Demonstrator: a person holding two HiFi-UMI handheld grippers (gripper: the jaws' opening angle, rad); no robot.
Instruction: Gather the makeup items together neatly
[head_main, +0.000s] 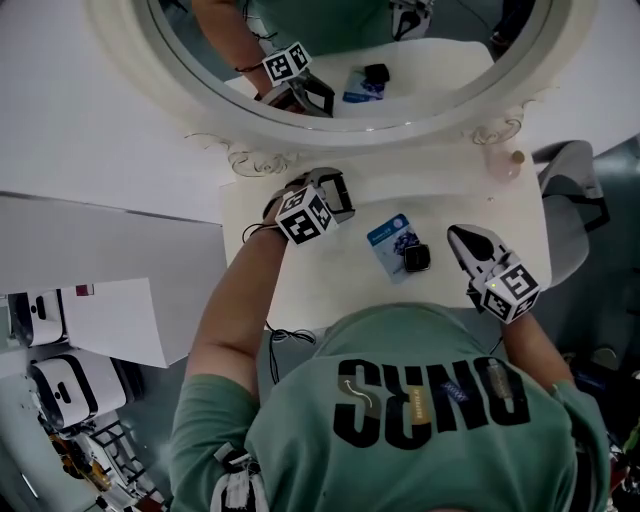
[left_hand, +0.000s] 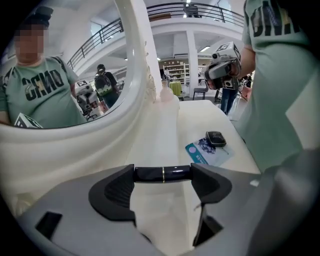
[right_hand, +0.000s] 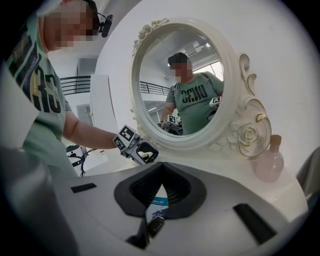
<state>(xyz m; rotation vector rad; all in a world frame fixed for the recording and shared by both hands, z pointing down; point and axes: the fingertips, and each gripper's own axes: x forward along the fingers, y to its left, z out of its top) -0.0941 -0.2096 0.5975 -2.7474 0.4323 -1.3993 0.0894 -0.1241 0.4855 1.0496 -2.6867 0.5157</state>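
My left gripper (left_hand: 163, 173) is shut on a short black tube (left_hand: 150, 173) with a thin gold ring, held crosswise between its pads above the left part of the cream vanity top (head_main: 330, 280). In the head view this gripper (head_main: 340, 193) hovers just below the mirror frame. A blue sachet card (head_main: 389, 238) lies mid-table with a small black compact (head_main: 417, 258) resting on its right corner. To the right of them my right gripper (head_main: 459, 236) is shut and holds nothing. Through its jaws in the right gripper view I see the card (right_hand: 159, 202) and compact (right_hand: 155, 225) just ahead.
A large oval mirror (head_main: 350, 100) with an ornate white frame backs the table. A pink perfume bottle (head_main: 507, 165) stands at the back right corner. White equipment (head_main: 60, 385) sits on the floor to the left, and a grey chair (head_main: 575, 200) to the right.
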